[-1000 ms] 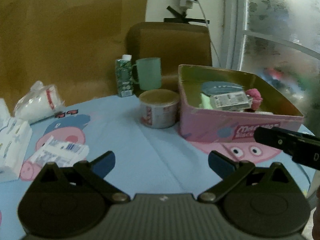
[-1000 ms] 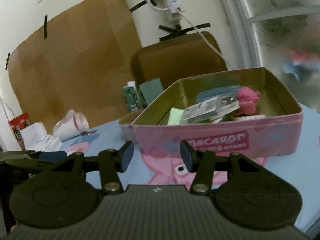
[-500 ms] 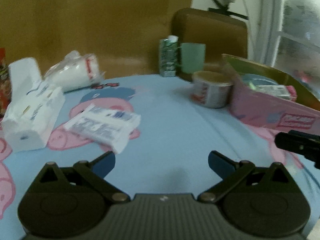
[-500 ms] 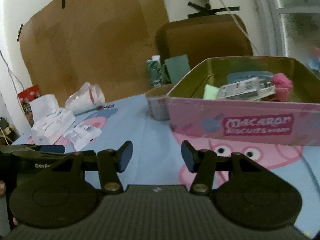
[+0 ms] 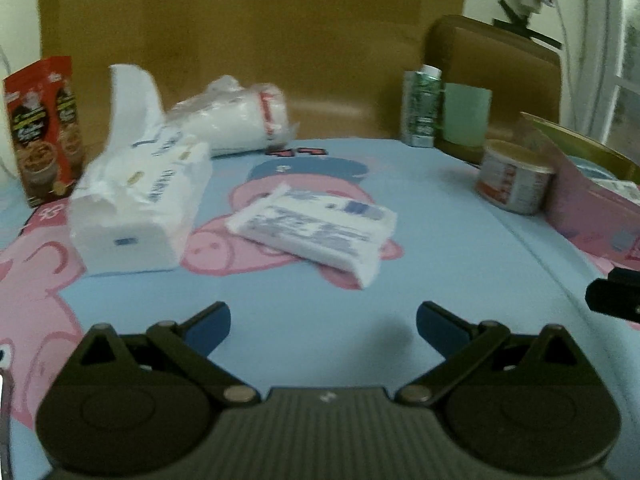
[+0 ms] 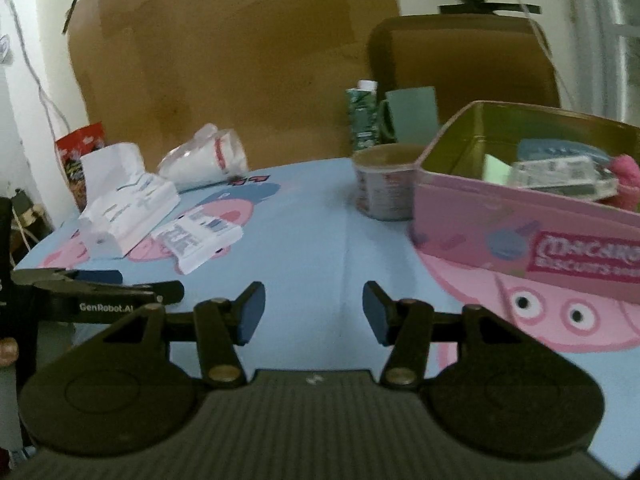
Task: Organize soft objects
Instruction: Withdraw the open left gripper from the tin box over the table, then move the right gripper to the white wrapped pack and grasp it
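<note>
A flat white tissue packet (image 5: 316, 232) lies on the blue cartoon tablecloth, just ahead of my left gripper (image 5: 323, 326), which is open and empty. It also shows in the right wrist view (image 6: 198, 240). A larger open tissue pack (image 5: 140, 204) lies to its left, and a clear bag of white soft stuff (image 5: 236, 120) lies behind. The pink macaron tin (image 6: 532, 216) stands at the right and holds a pink soft toy (image 6: 626, 178), packets and a green piece. My right gripper (image 6: 312, 316) is open and empty, left of the tin.
A small round tub (image 6: 384, 188) stands beside the tin. A green carton (image 6: 362, 118) and a green mug (image 6: 412, 114) stand at the back. A red snack pouch (image 5: 44, 128) stands at the far left. The left gripper shows in the right wrist view (image 6: 96, 294).
Both grippers have swung left. The left view has turned from the tin to the tissue packs, which are now closer. The right gripper's jaws have opened wider.
</note>
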